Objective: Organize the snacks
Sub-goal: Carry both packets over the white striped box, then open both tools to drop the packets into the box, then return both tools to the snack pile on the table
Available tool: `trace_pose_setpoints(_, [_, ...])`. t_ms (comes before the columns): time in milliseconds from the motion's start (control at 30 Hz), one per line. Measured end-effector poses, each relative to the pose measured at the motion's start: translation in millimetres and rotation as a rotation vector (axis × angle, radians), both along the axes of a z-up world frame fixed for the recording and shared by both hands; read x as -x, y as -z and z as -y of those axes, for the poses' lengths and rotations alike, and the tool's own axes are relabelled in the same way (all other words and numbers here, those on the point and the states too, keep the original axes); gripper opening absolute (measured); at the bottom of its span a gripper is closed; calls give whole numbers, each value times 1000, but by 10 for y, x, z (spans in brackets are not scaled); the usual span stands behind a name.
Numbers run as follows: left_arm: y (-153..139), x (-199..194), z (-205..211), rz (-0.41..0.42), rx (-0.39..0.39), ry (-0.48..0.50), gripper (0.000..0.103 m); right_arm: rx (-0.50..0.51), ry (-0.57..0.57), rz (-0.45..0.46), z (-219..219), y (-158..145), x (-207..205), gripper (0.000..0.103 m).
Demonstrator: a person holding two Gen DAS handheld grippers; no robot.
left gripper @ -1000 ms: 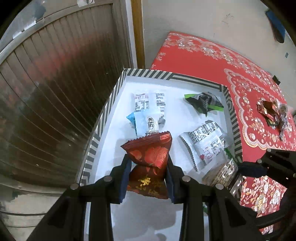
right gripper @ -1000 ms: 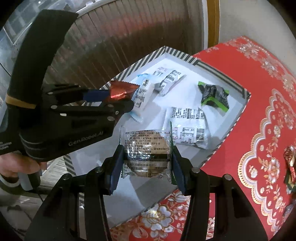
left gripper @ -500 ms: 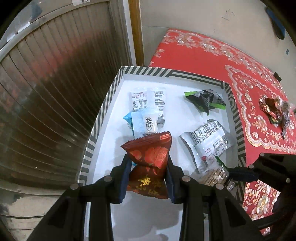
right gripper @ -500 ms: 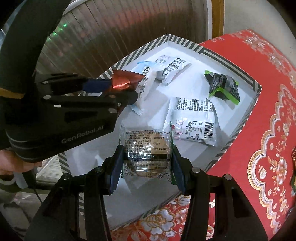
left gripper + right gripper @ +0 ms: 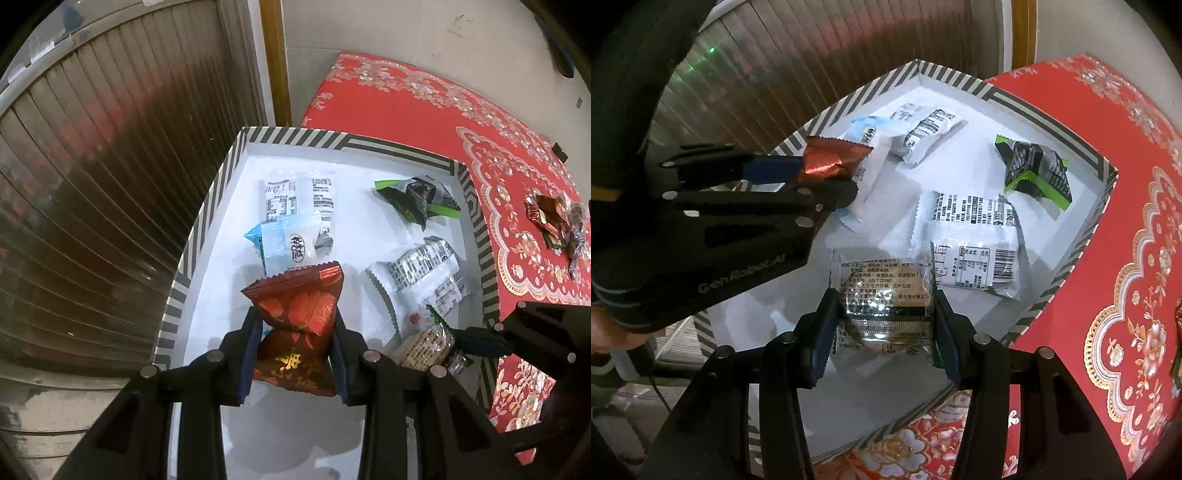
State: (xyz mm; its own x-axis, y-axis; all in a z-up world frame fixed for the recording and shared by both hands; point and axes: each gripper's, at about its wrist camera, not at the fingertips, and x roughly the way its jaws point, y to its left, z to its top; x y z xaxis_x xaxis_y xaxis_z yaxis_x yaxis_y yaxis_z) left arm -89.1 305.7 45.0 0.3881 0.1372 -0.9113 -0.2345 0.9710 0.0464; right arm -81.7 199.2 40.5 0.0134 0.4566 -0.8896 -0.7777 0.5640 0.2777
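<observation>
Two grippers hold snacks over a striped box.

The left gripper (image 5: 295, 347) pinches a red snack pack (image 5: 297, 317) between its blue pads. The right gripper (image 5: 884, 328) squeezes a clear cracker pack (image 5: 884, 299) the same way. Both packs hang above the white inside of the striped box (image 5: 207, 236), near its close end. In the box lie a blue pack (image 5: 282, 247), a white pack (image 5: 299, 197), a green and black pack (image 5: 417, 201) and a big white pack (image 5: 971, 251). The box sits on a red flowered cloth (image 5: 424, 107). More wrapped sweets (image 5: 554, 221) lie on the cloth, well apart from the box.
</observation>
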Motion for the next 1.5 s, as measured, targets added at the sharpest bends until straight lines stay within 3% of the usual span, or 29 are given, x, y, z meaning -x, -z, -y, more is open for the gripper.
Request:
trace_pose_setpoints(300, [38, 3, -22, -14, 8, -26, 40, -13, -6, 23, -65, 34, -18, 52])
trace_pose_setpoints(367, [27, 12, -57, -15, 18, -45, 46, -28, 8, 18, -35, 7, -33, 55])
trace_pose_setpoints(433, [-10, 31, -76, -6, 13, -60, 62, -51, 14, 13, 9, -52, -50, 62])
trace_pose_setpoints(533, [-97, 61, -70, 18, 6, -64, 71, -77, 15, 24, 78, -149, -40, 63])
trace_pose_setpoints(833, [-417, -54, 153, 101, -14, -31, 85, -133, 116, 102, 515, -498, -82, 63])
trace_pose_setpoints(1500, [-362, -725, 1611, 60, 50, 246, 86, -69, 521, 84, 2194, -323, -470, 63])
